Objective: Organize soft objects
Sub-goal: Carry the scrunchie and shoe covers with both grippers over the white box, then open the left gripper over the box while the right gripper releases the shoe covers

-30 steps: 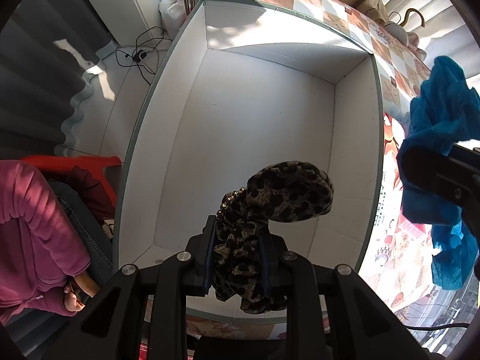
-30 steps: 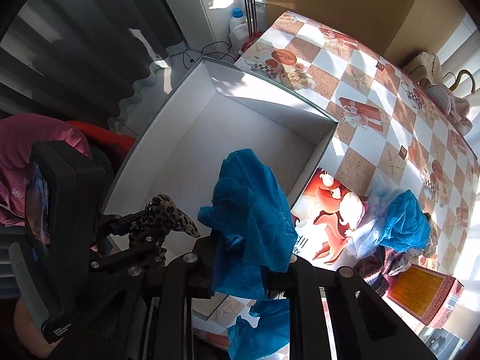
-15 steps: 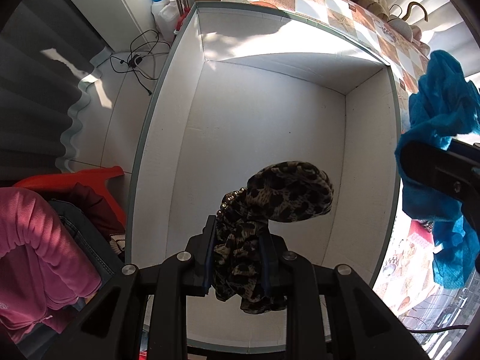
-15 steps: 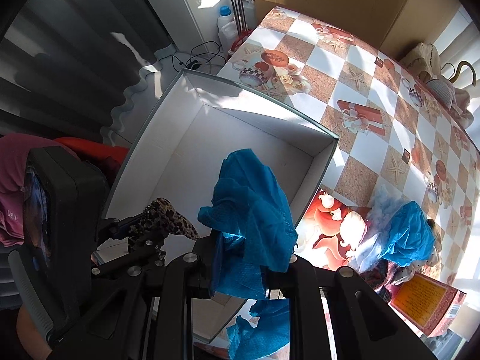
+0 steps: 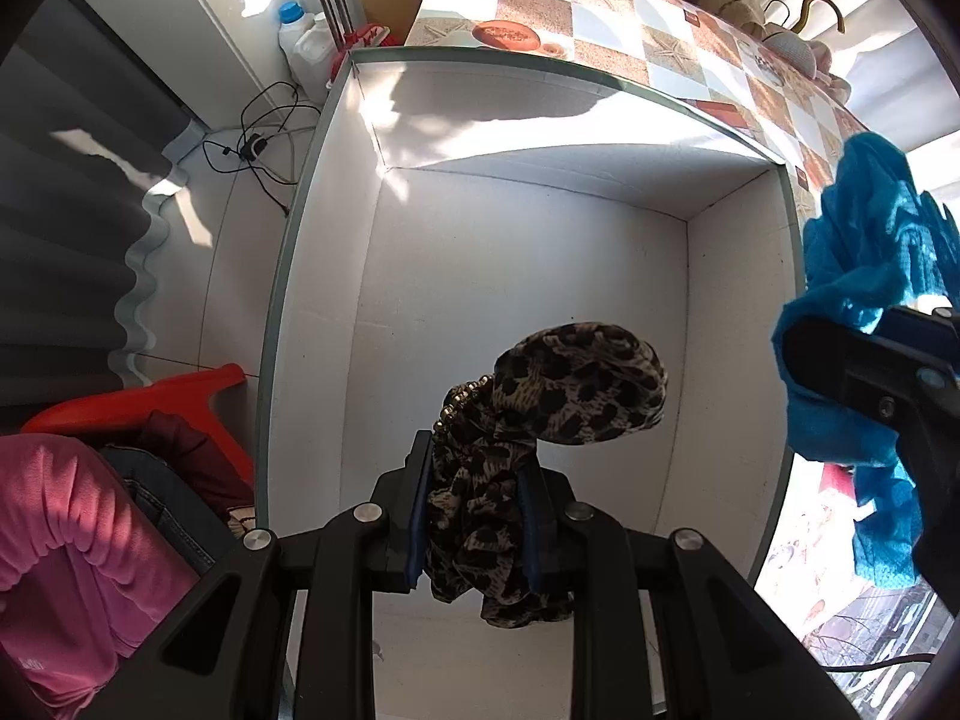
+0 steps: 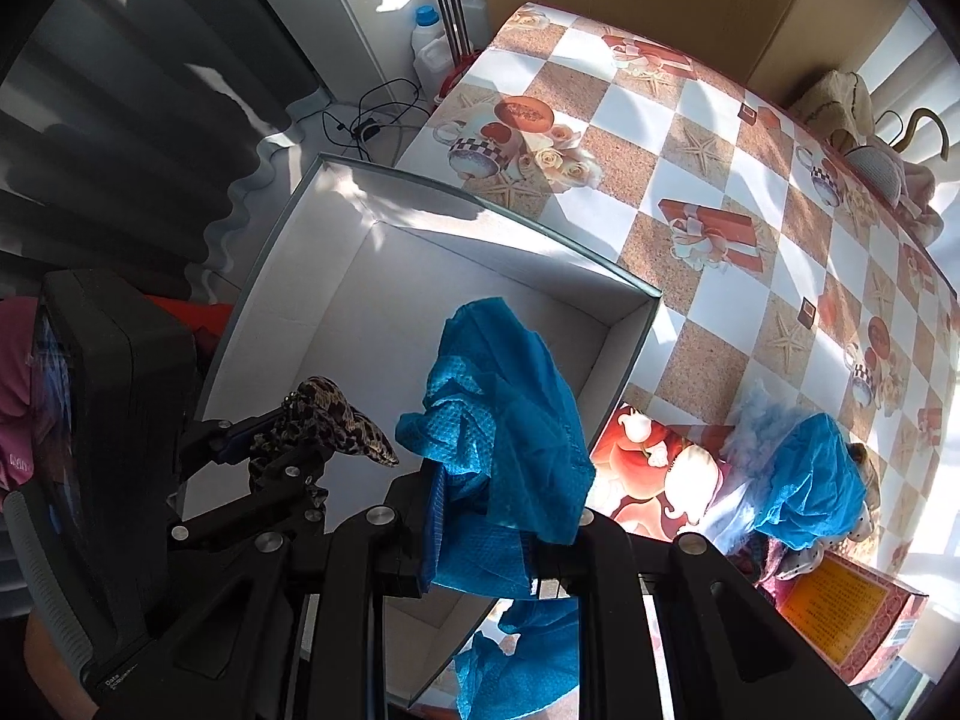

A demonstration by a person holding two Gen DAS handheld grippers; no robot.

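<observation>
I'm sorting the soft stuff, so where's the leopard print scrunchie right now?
The leopard print scrunchie is clamped in the left gripper, held above the open white box, with the blue cloth in the right gripper beside it.

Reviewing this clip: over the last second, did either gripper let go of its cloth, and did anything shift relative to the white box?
No release. The left gripper stays shut on the leopard scrunchie, and the right gripper stays shut on the blue cloth. Both views slid across the white box, so the left gripper now hangs over its middle and more of the tablecloth shows. The box floor is still bare.
</observation>
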